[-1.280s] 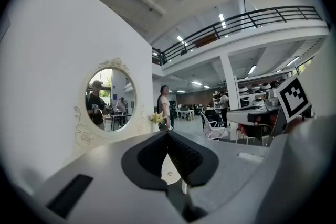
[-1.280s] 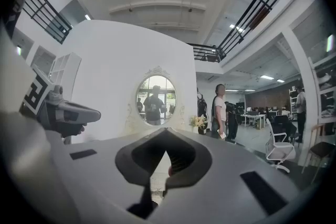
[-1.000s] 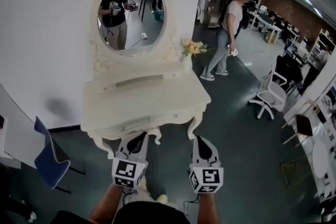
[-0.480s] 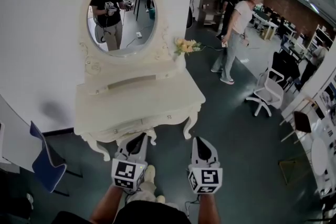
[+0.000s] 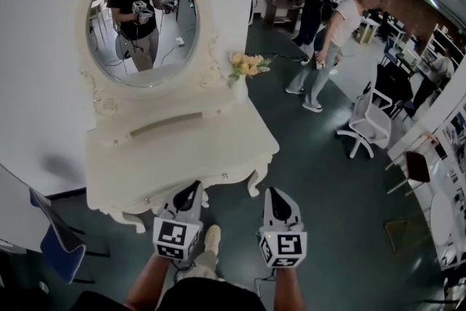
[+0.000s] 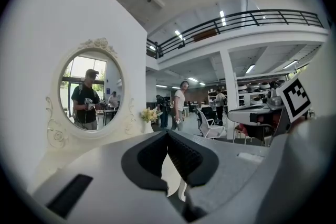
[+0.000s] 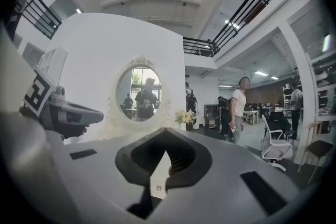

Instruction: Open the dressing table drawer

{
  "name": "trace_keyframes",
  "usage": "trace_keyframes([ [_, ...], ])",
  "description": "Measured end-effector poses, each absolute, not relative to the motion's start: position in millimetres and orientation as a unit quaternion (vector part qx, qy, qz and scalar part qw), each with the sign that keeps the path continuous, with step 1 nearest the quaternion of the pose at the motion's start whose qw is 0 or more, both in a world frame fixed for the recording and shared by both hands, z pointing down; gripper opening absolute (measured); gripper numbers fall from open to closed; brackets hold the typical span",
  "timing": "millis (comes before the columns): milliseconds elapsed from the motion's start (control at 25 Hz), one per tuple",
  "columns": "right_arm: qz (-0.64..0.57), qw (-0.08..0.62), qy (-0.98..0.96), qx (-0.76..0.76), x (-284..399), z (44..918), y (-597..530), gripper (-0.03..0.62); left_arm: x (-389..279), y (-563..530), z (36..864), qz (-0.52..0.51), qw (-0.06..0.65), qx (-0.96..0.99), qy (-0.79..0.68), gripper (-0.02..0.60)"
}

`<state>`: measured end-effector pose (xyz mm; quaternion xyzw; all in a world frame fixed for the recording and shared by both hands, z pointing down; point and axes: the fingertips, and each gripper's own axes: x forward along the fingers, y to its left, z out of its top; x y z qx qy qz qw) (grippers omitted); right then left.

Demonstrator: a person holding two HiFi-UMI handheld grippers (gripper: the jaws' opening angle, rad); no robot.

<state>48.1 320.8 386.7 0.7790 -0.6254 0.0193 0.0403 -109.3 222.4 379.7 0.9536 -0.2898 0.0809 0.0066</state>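
Left gripper (image 5: 195, 188) and right gripper (image 5: 273, 193): jaws together, nothing between them. Drawer (image 5: 218, 178) is just ahead of the left gripper, shut, with its long axis crosswise along the desk (image 5: 182, 149) front. It shows only in the head view. The gripper views catch the mirror (image 6: 90, 93) and flowers (image 6: 148, 114) beyond.

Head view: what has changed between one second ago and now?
The dressing table and its mirror have shifted left in the picture and look nearer, so the person seems to have stepped closer. Nothing was taken hold of. The left gripper and right gripper stay shut and empty, and the drawer stays closed.
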Motion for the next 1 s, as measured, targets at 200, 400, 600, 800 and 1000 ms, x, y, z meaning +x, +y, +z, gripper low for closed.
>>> trace_keyframes([
  [200, 0.029, 0.047, -0.621, 0.782, 82.4, 391.4, 265.4, -0.002, -68.6, 165.8, 386.2, 0.087, 0.020, 0.956, -0.279, 0.003],
  [400, 0.042, 0.054, -0.616, 0.785, 109.1, 396.7, 208.4, -0.002, -40.8, 110.3, 395.5, 0.095, 0.029, 0.956, -0.274, 0.003],
  [600, 0.048, 0.059, -0.618, 0.782, 127.3, 403.9, 155.4, -0.002, -23.7, 58.1, 402.2, 0.099, 0.033, 0.955, -0.278, 0.003],
  [800, 0.045, 0.057, -0.626, 0.777, 136.8, 405.2, 104.6, -0.002, -12.3, 12.1, 406.0, 0.101, 0.028, 0.953, -0.284, 0.003],
  [1000, 0.044, 0.065, -0.635, 0.769, 137.7, 410.2, 63.6, -0.002, -7.1, -23.4, 407.2, 0.099, 0.028, 0.951, -0.291, 0.003],
])
